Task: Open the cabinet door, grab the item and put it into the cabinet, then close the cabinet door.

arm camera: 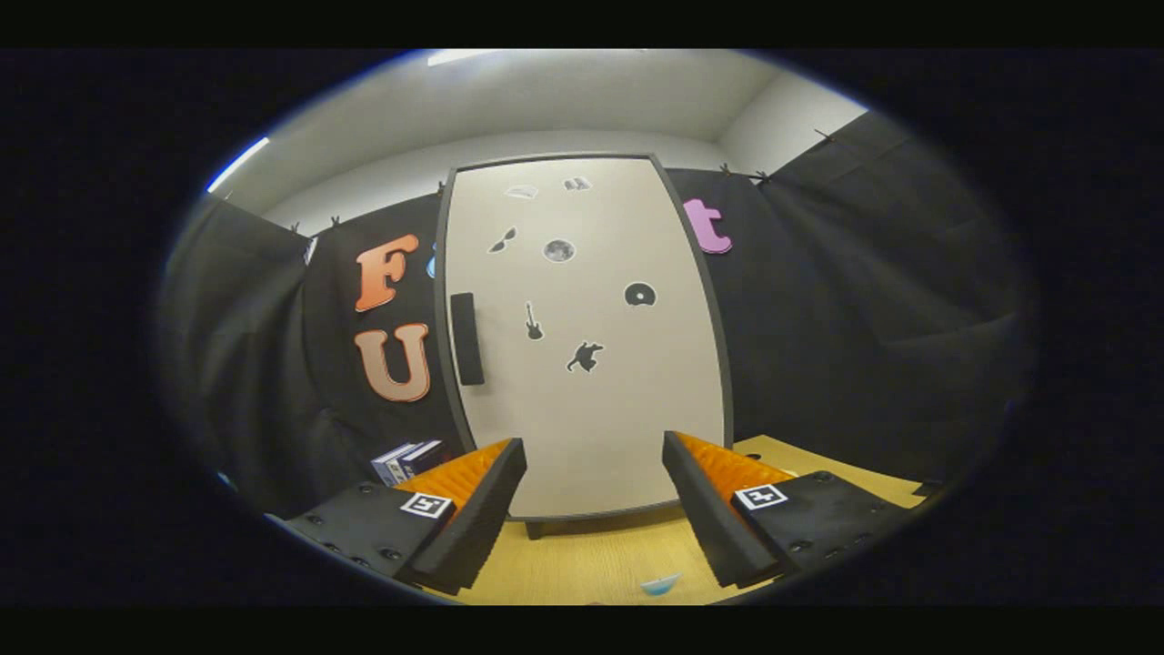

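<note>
A tall cabinet [591, 400] with a pale door and dark frame stands on the wooden table [591, 555], straight beyond my fingers. Its door is closed and carries several small dark stickers. A dark vertical handle [466, 338] sits near the door's left edge. My gripper [594, 450] is open, with nothing between its fingers, held a short way back from the door's lower part. A small blue and white box [407, 459] lies on the table left of the cabinet, partly hidden behind my left finger [473, 509].
Black cloth walls close in the table behind and on both sides of the cabinet. A small pale blue object [660, 584] lies on the table near me, between my fingers. Bare tabletop stretches to the right of the cabinet.
</note>
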Demonstrator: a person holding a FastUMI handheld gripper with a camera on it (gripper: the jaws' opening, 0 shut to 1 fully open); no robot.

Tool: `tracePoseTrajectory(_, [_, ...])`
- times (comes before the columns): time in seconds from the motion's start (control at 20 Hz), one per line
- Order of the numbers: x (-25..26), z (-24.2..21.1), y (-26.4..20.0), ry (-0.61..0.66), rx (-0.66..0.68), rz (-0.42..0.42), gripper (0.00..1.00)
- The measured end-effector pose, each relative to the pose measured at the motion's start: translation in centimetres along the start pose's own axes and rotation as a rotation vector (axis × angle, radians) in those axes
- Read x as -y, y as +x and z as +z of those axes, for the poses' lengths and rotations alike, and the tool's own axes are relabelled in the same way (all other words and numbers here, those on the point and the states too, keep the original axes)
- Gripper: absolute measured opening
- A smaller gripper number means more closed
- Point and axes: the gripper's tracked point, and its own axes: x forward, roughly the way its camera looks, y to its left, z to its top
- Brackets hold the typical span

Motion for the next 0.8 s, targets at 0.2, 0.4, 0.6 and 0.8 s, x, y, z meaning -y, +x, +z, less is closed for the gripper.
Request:
tracePoseTrajectory(0.2, [0.4, 0.6, -0.3, 0.009, 0.024, -0.077, 0.97])
tracePoseTrajectory(0.4, [-2.0, 1.0, -1.1, 0.031, 0.026, -0.035, 0.97])
tracePoseTrajectory(0.6, [-4.3, 2.8, 0.6, 0.044, 0.035, 0.008, 0.97])
tracePoseTrajectory(0.8, [-8.0, 6.5, 4.3, 0.01, 0.069, 0.07, 0.97])
